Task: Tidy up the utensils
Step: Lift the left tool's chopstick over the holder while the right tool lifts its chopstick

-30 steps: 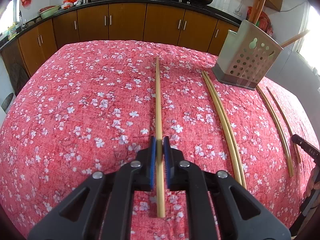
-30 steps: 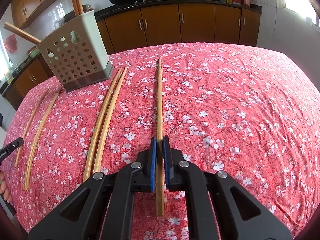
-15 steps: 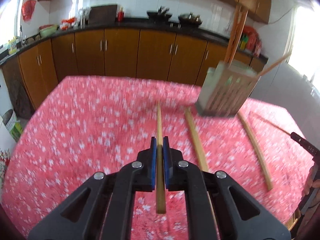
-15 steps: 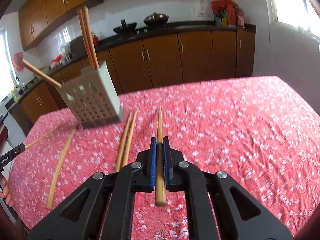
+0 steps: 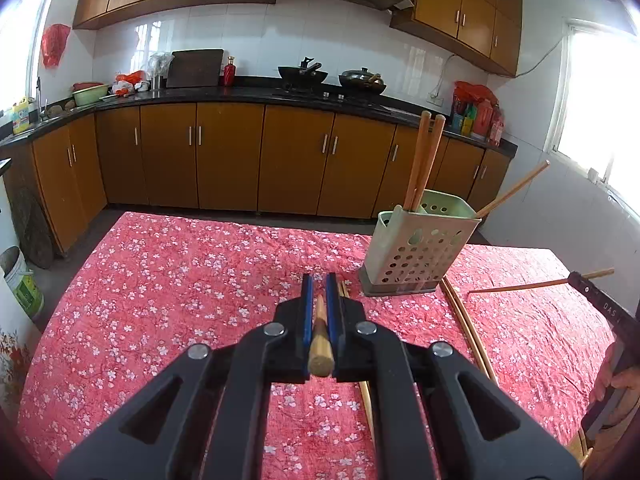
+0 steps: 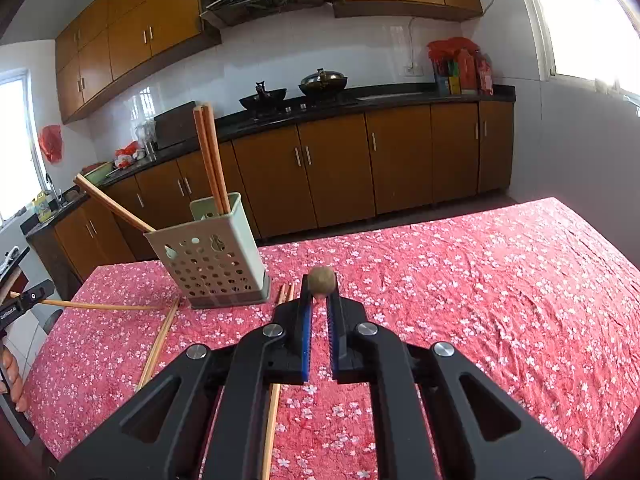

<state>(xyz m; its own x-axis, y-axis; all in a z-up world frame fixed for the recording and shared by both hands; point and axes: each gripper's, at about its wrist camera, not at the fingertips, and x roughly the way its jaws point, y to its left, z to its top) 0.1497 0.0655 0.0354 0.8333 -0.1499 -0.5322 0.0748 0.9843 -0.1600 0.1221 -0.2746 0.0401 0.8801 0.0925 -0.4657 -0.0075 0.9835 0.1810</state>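
chopstick (image 5: 320,340) length foreshortened, hand (image 5: 616,380) cropped

Bright daylight glares through blown-out windows (image 5: 600,112); sharp frames, fisheye-curved with dark corners

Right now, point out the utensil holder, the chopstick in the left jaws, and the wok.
utensil holder (image 5: 416,258), left wrist view, perforated front wall.
held chopstick (image 5: 320,354), left wrist view, blunt near end.
wok (image 5: 302,74), left wrist view, black bowl.

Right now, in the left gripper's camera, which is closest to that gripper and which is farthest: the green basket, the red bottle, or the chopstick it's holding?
1. The chopstick, pinched in the left gripper.
2. The green basket, ahead to the right on the table.
3. The red bottle, far back on the counter, left of the stove.
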